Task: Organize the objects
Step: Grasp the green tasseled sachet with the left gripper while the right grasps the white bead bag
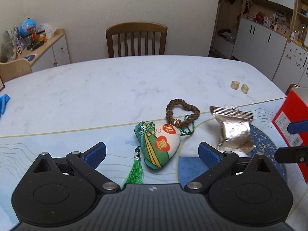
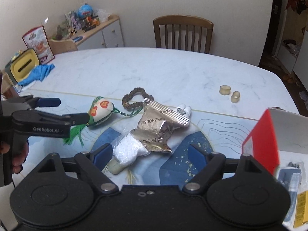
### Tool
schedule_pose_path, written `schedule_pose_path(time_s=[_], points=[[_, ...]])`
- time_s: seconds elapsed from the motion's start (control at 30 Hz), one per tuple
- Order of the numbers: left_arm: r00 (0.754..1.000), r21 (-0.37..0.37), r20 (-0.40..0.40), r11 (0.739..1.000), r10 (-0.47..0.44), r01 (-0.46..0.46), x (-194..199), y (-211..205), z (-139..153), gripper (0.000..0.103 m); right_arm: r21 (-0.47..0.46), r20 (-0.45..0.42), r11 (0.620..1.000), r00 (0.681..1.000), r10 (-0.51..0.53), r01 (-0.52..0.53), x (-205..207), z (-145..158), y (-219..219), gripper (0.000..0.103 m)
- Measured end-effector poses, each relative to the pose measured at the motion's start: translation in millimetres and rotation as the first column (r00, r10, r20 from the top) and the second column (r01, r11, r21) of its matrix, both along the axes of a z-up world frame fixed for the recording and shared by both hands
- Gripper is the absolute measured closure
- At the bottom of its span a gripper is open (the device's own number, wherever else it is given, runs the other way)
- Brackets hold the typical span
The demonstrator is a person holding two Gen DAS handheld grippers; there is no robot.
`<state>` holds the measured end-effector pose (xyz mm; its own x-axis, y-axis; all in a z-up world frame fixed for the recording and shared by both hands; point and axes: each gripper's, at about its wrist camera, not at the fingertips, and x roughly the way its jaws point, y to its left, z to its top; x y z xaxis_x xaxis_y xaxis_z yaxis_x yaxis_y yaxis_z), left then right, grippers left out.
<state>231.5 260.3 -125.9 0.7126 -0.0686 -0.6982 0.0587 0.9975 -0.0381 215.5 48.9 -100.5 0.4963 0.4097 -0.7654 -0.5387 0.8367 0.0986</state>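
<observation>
Two hand-held grippers are hovering over a pale marble-patterned table [image 1: 115,80]. The left gripper [image 1: 152,152], jaws spread and gripping nothing, is pointing at a green and white stuffed fabric sachet with a green tassel [image 1: 158,144], lying directly ahead between its blue pads, long axis running toward the camera. The right gripper [image 2: 150,154], also spread and empty, is facing a crumpled silver foil wrapper [image 2: 159,127] on a white fluffy item [image 2: 129,148]. A brown beaded bracelet [image 1: 182,111] is lying just beyond the sachet.
</observation>
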Motion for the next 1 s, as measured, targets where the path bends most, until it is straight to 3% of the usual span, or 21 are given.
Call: schedule_pose_path(time_s=[0.53, 0.73, 0.87, 1.0], points=[[0.999, -0.065, -0.040, 0.998, -0.029, 0.027, 41.3, 2.7, -31.9, 0.002, -0.102, -0.021, 0.983, 0.988, 0.151, -0.153, 8.4, -37.0, 53.7, 0.031], [0.998, -0.078, -0.044, 0.996, -0.045, 0.042, 44.2, 1.9, -37.7, 0.016, -0.130, -0.023, 0.977, 0.986, 0.166, -0.168, 8.4, -46.7, 60.2, 0.039], [0.997, -0.082, -0.053, 0.995, -0.056, 0.052, 46.1, 0.5, -39.4, 0.033, -0.144, -0.007, 0.973, 0.984, 0.180, -0.179, 4.8, -48.7, 62.7, 0.042], [0.997, -0.081, -0.057, 0.995, -0.061, 0.056, 45.9, 0.3, -39.8, 0.040, -0.163, 0.001, 0.970, 0.983, 0.183, -0.180, 3.2, -49.0, 63.2, 0.047]])
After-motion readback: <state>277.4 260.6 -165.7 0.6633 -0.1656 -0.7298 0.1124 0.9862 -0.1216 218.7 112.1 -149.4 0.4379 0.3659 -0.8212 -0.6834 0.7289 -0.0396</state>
